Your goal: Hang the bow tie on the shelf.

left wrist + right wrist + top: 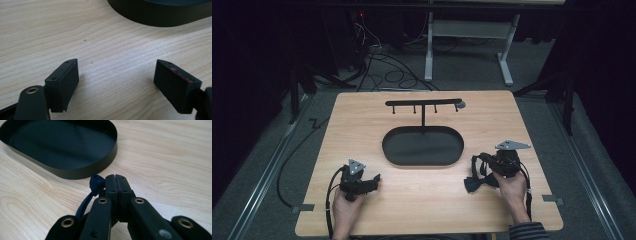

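We log a dark bow tie [474,183] at lower right of the high view, on the table [422,200], beside the right hand-held gripper [482,167]. In the right gripper view its jaws are pressed together, navy fabric [96,183] bunched at their left side. Black oval tray [422,146] with hook stand [424,104] sits mid-frame. Left hand-held gripper [373,181], lower left, jaws wide apart over bare wood.
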The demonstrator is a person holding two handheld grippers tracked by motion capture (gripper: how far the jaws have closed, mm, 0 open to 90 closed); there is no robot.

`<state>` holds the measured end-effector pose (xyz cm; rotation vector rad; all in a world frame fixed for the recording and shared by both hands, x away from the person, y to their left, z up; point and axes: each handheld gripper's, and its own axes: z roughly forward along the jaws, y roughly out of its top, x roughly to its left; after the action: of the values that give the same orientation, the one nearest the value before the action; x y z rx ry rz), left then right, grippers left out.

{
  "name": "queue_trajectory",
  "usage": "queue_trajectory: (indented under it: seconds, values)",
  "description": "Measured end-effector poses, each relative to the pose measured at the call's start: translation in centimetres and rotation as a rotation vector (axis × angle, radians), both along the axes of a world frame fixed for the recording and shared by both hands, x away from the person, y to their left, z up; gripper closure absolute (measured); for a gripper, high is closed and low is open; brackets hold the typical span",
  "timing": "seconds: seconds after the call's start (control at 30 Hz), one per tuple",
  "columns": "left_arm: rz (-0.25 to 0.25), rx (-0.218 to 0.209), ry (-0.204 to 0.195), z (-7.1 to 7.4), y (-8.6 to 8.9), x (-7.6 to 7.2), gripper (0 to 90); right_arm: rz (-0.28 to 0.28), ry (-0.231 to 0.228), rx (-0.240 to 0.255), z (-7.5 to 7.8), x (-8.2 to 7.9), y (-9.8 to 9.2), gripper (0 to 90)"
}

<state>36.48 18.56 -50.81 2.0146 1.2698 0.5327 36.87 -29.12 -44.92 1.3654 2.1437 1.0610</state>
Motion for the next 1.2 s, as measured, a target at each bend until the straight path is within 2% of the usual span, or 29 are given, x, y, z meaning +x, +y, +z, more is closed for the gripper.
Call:
queue_trajectory:
  seconds: [0.37,0.5,1.2]
  values:
    - [0.000,0.000,0.000,0.0,0.0,0.0,20.6,0.024,-0.090,0.006,2.7,-1.0,0.8,90.0]
    - [0.000,0.000,0.000,0.0,0.0,0.0,20.6,0.043,-0.120,-0.006,3.8,-1.1,1.3,90.0]
    - [0.000,0.000,0.000,0.0,0.0,0.0,20.6,0.085,-0.191,0.007,6.5,-1.0,2.8,90.0]
